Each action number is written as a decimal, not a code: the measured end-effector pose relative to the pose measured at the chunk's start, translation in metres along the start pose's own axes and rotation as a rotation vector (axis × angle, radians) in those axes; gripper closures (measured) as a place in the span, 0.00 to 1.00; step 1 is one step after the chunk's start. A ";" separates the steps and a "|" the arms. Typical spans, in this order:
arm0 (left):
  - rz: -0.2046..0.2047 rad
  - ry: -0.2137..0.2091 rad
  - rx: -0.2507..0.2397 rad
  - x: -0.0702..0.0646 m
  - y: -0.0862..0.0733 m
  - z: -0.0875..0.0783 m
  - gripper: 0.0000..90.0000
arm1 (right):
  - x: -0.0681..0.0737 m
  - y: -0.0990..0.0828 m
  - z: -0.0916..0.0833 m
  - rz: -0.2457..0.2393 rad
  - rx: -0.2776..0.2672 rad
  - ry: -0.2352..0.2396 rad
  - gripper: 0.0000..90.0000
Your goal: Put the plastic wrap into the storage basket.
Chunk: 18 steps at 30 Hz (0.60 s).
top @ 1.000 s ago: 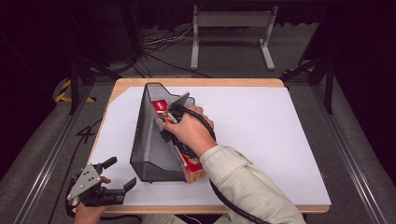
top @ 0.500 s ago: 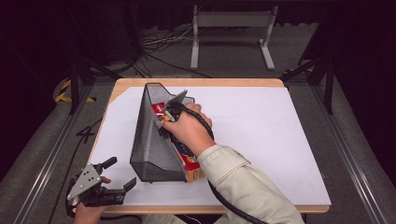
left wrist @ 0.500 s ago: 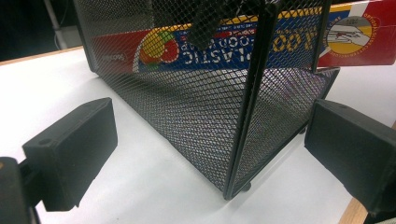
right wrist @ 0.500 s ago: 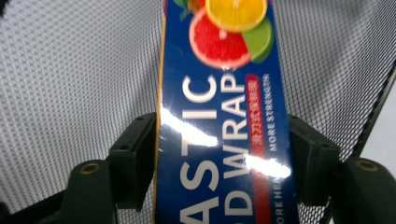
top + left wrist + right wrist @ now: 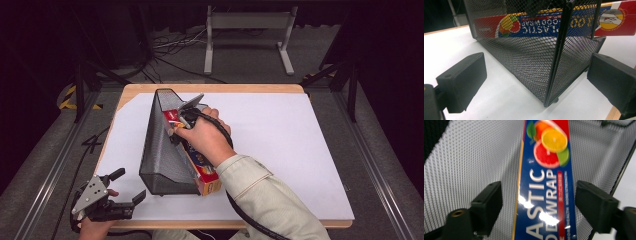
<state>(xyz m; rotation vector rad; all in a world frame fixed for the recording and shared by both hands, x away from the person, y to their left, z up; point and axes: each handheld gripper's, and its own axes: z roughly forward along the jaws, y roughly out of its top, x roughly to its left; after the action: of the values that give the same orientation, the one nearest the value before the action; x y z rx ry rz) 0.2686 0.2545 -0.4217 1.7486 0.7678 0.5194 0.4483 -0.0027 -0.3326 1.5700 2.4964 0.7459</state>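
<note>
1. Right gripper (image 5: 176, 124) sits over the black mesh file holder (image 5: 162, 150), reaching in at its upper end.
2. Its fingers (image 5: 486, 205) have just been opening; in the right gripper view they stand spread either side of the plastic wrap box (image 5: 546, 195), gap visible on both sides, pads not pressing on it.
3. Plastic wrap box lies inside the mesh file holder, leaning along its length; its lower end sticks out of the holder's near open end toward the person, on the white surface (image 5: 280, 150).
4. Box is blue and red with citrus fruit print, lettering readable through the mesh in the left gripper view.
5. Left gripper (image 5: 125, 192) is at the near left corner of the surface, near the holder's near end, apart from it.
6. Its fingers (image 5: 461, 82) are spread wide, nothing between them; they point at the holder's lower corner.
7. Holder stands on the surface left of centre, tall end away from the person.
</note>
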 end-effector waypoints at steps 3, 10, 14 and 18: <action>0.001 0.001 0.000 0.000 0.000 0.001 0.04 | 0.000 0.000 -0.008 -0.017 -0.022 0.012 0.22; 0.003 0.000 0.001 0.000 0.000 0.001 0.04 | 0.000 -0.001 -0.019 -0.073 -0.071 0.031 0.20; -0.002 0.006 -0.005 0.001 0.000 0.000 0.04 | -0.002 -0.004 -0.033 -0.129 -0.174 0.095 0.19; -0.005 0.006 -0.002 0.000 0.000 0.000 0.04 | -0.002 -0.008 -0.040 -0.185 -0.249 0.129 0.21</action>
<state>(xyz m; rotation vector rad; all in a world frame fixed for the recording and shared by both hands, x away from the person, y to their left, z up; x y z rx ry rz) 0.2686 0.2543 -0.4223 1.7434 0.7752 0.5224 0.4289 -0.0215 -0.3016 1.2273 2.4733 1.1093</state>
